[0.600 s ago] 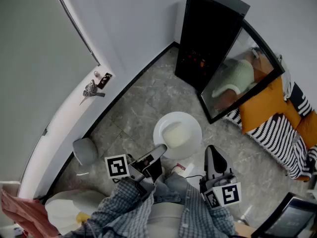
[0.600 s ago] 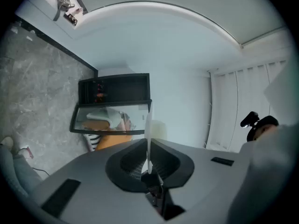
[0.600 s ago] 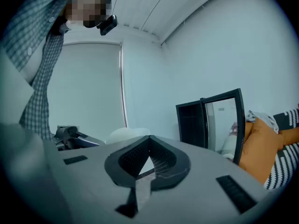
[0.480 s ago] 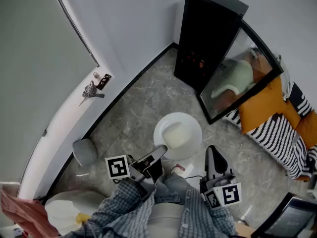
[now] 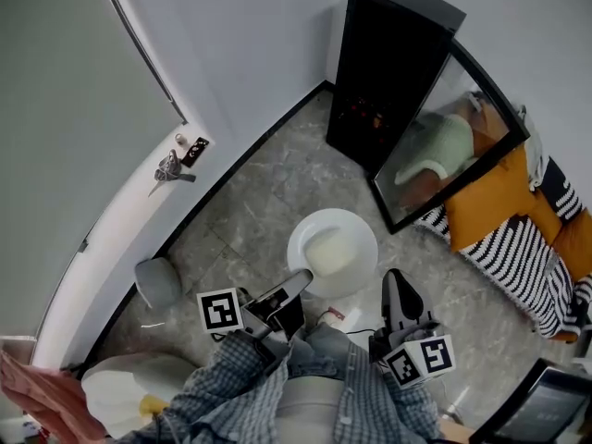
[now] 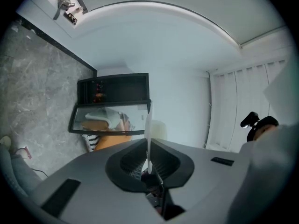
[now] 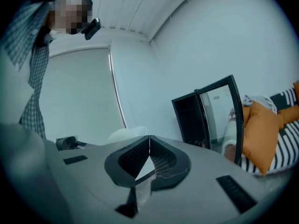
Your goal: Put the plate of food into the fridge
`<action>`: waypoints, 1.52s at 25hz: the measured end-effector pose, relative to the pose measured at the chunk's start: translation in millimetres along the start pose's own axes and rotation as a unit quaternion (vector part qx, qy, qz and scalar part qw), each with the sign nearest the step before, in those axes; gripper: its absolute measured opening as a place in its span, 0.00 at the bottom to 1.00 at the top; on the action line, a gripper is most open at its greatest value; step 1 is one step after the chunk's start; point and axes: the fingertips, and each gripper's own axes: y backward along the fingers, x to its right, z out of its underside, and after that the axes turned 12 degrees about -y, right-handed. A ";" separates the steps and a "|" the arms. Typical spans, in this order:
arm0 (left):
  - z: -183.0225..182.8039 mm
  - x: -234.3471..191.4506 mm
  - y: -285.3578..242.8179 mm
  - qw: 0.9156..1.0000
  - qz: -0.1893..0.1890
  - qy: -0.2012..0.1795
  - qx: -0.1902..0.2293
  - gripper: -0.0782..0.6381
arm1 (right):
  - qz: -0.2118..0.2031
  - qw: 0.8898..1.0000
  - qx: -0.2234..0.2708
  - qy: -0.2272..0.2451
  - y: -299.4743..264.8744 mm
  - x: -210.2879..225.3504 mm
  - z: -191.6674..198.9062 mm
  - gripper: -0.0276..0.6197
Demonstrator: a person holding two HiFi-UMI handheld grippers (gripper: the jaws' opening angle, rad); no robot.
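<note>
My left gripper is clamped on the near rim of the plate. In the left gripper view its two jaws press together on that rim, which shows as a thin white edge standing upright between them. The plate is carried level over the grey stone floor, reaching forward and a little to the right from the left jaws. It is a single white plate with one pale, cream-coloured portion of food in its middle.

My right gripper is just right of the plate and does not touch it. In the right gripper view its jaws are closed on each other, tip to tip, with nothing between them. The white curve of the plate shows beyond them on their left side.

Each gripper carries one cube with square markers, so there are two: one behind the left jaws and one behind the right jaws.

Ahead of both grippers, well apart from the plate, stands one black fridge. Its single glass door is swung open toward the right. The plate is outside the fridge, between my grippers and its open front.
</note>
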 end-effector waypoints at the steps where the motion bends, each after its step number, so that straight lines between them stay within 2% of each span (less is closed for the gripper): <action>1: -0.7 -0.7 0.3 1.000 0.000 -0.001 0.000 0.13 | -0.002 1.000 -0.006 -0.025 -1.9 0.6 2.3 0.05; 7: -4.7 -5.4 5.3 1.000 -0.007 0.002 0.002 0.13 | -0.010 0.990 -0.031 -0.139 -10.1 -3.8 12.7 0.08; 9: -5.3 -6.8 6.7 1.000 -0.010 0.003 0.002 0.13 | -0.024 0.978 -0.033 -0.204 -12.9 -6.4 16.0 0.13; 11: -6.0 -7.1 7.8 1.000 -0.011 0.006 0.001 0.13 | -0.040 0.962 -0.039 -0.268 -16.3 -9.7 21.6 0.19; 14: -7.6 -7.9 11.0 1.000 -0.013 0.008 0.000 0.13 | -0.060 0.945 -0.060 -0.315 -20.9 -19.4 35.2 0.19; 16: -8.5 -8.4 13.8 1.000 -0.013 0.008 -0.001 0.13 | -0.075 0.938 -0.074 -0.329 -23.9 -28.5 43.3 0.19; 20: -7.4 -10.2 21.1 1.000 -0.014 0.013 -0.002 0.13 | -0.095 0.934 -0.079 -0.337 -26.8 -41.2 53.8 0.19; 24: -5.0 -14.7 27.6 1.000 -0.016 0.019 -0.006 0.13 | -0.085 0.932 -0.071 -0.346 -26.2 -43.7 60.4 0.14; 34: -1.6 -19.3 34.7 0.999 -0.015 0.025 -0.014 0.13 | -0.078 0.928 -0.076 -0.356 -23.0 -44.7 70.9 0.13; 38: -9.2 -22.6 29.5 0.999 -0.022 0.023 -0.011 0.13 | -0.087 0.920 -0.076 -0.374 -34.4 -41.8 66.9 0.13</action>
